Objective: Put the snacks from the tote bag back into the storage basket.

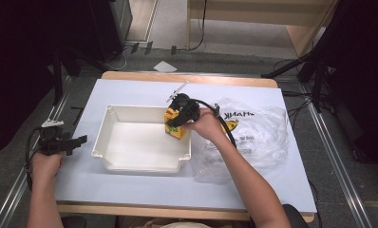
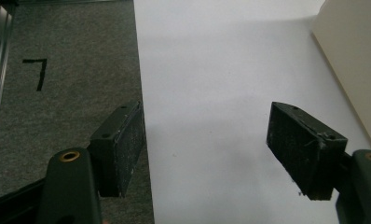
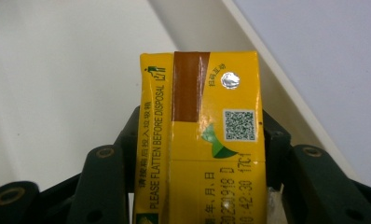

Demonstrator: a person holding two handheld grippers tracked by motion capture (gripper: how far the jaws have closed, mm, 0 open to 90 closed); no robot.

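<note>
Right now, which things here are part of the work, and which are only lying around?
In use:
- yellow carton, clamped in the right gripper
- white bin below it
- plastic bag

Lying about:
- left gripper, open, idle at the table edge
- paper scrap on the floor

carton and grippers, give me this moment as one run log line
right gripper: shut on carton | carton: over bin right end | left gripper: open, at table left edge | bag: right of bin

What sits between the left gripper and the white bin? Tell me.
Nothing: in the high view, bare white tabletop separates the left gripper from the white bin.
</note>
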